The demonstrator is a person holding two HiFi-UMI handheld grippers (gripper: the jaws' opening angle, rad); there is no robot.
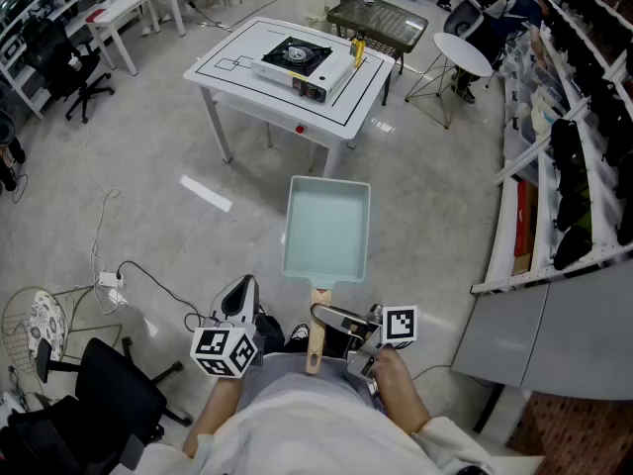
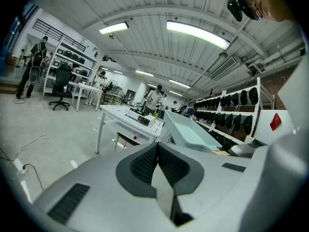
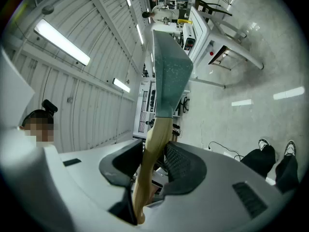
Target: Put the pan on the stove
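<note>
A pale teal rectangular pan (image 1: 326, 228) with a wooden handle (image 1: 316, 330) hangs level over the floor in front of me. My right gripper (image 1: 334, 323) is shut on that handle; in the right gripper view the handle (image 3: 152, 153) runs up between the pads to the pan (image 3: 169, 71). My left gripper (image 1: 240, 300) hangs beside it, shut and empty, its pads (image 2: 145, 164) meeting. The portable gas stove (image 1: 305, 64) stands on a white table (image 1: 237, 87) a few steps ahead. The left gripper view shows the pan (image 2: 188, 129) at right and the stove (image 2: 140, 118) beyond.
A black office chair (image 1: 109, 394) and a wire basket (image 1: 35, 330) stand at lower left, with a cable (image 1: 119, 275) on the floor. A round white side table (image 1: 462, 52) and a dark mesh table (image 1: 376, 23) lie past the stove table. Shelving (image 1: 584, 146) lines the right side.
</note>
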